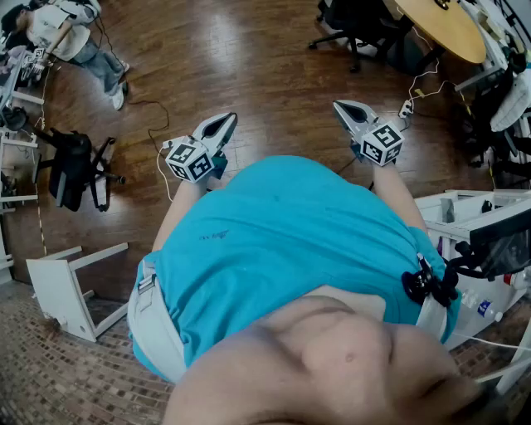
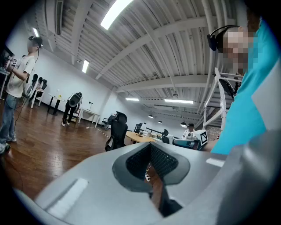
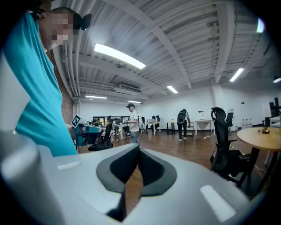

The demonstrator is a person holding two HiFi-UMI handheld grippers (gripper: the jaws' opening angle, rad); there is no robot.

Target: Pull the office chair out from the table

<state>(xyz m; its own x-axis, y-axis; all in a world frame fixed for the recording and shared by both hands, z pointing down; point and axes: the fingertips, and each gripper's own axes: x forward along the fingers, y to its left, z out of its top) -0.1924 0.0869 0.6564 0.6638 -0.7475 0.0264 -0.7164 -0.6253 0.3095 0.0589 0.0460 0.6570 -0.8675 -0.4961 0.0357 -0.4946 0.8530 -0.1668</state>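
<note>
A black office chair stands at the round wooden table at the far right of the room, well ahead of both grippers. Over the wooden floor in front of my teal shirt, my left gripper and right gripper are held up, both shut and empty. In the right gripper view the chair stands beside the table, right of the shut right gripper. In the left gripper view the chair and table are far off beyond the shut left gripper.
Another black chair stands at the left, with a tipped white frame nearer me. A white shelf unit is close on my right. A cable with a power strip lies on the floor. A person stands far left.
</note>
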